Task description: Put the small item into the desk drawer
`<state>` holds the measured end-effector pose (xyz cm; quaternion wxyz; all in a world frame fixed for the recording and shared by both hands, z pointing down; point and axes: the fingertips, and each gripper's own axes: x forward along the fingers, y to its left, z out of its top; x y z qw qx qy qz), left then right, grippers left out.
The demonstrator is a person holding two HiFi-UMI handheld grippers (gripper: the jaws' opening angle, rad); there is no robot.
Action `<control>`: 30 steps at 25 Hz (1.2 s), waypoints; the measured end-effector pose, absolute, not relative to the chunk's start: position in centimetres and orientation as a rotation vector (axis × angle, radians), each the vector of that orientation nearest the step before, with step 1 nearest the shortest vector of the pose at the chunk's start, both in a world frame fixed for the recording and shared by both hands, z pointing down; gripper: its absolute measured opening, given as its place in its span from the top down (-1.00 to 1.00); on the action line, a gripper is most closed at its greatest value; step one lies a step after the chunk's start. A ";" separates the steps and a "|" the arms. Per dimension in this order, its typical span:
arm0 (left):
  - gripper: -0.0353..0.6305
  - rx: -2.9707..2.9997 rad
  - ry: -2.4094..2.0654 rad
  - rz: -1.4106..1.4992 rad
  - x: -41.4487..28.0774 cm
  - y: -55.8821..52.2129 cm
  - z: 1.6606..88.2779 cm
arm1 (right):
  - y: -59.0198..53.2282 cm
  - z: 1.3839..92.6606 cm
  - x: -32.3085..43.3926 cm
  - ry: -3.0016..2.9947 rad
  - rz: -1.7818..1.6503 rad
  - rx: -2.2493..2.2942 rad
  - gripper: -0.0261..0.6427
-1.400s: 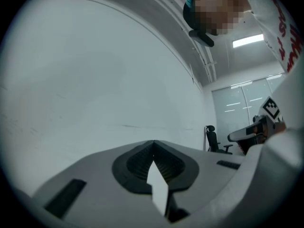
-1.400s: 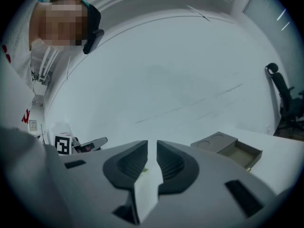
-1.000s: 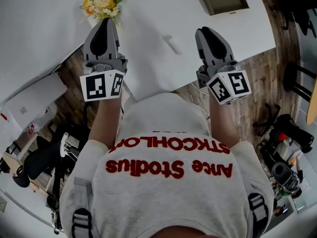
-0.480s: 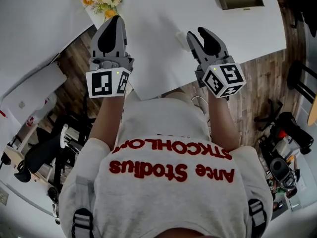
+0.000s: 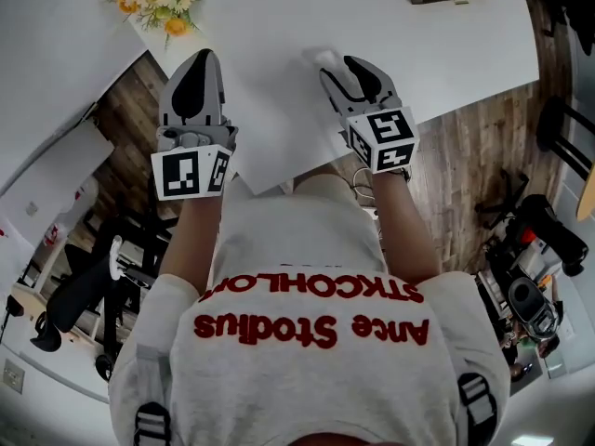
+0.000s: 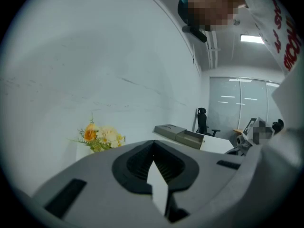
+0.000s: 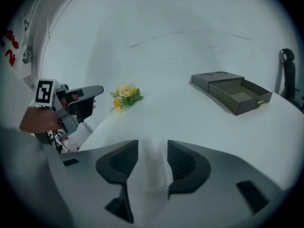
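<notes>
Jaw states at smooth white desk (image 5: 270, 91).
Grey left gripper (image 6: 153, 163) pressed together; grey right gripper (image 7: 153, 151) has just been opening, small white, possibly soft item (image 7: 153, 175) between ribbed jaws.

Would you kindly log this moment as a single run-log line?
left gripper: shut, empty | right gripper: jaws just been opening, small white item between them, not yet gripped | drawer: open | phase: reaching

Over the white desk (image 5: 465, 45), the right gripper (image 5: 340, 67) — jaws just opened — has a small white item (image 5: 324, 58) between its tips; the left gripper (image 5: 198, 61) hangs alongside.
</notes>
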<state>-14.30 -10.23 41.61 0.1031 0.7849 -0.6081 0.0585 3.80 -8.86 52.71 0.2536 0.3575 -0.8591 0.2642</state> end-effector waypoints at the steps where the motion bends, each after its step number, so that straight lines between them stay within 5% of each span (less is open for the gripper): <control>1: 0.87 2.315 -1.790 0.179 -14.3 -10.2 41.8 | -8.8 53.1 3.9 -2.323 0.704 0.970 0.35; 11: 0.87 2.305 -1.792 0.192 -14.0 -9.9 42.2 | -8.9 53.6 4.2 -2.318 0.629 0.982 0.52; 30: 0.87 2.434 -1.874 0.063 -13.6 -12.2 35.1 | -13.4 39.3 4.4 -2.638 0.515 1.204 0.53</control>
